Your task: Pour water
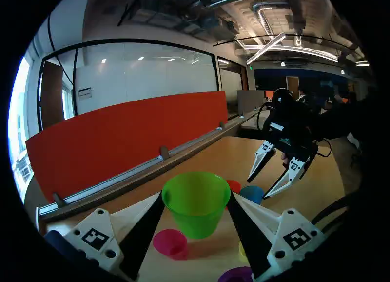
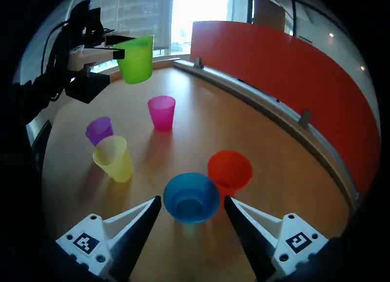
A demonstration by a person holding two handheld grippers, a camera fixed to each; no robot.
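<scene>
Above the wooden table (image 2: 273, 150), the left gripper (image 1: 195, 198) holds the green cup (image 1: 196, 211) aloft, both fingers clamped on its sides below the rim. To the right, the right gripper (image 2: 191, 199) stands wide, a finger on either side of the blue cup (image 2: 191, 206) on the near table, not pressing it as far as I can see. These look like thin plastic cups: light, smooth, tapered, likely to flex or slip if pinched hard. I'd grip mid-wall, gently. Whether the green one carries water, I cannot tell.
</scene>
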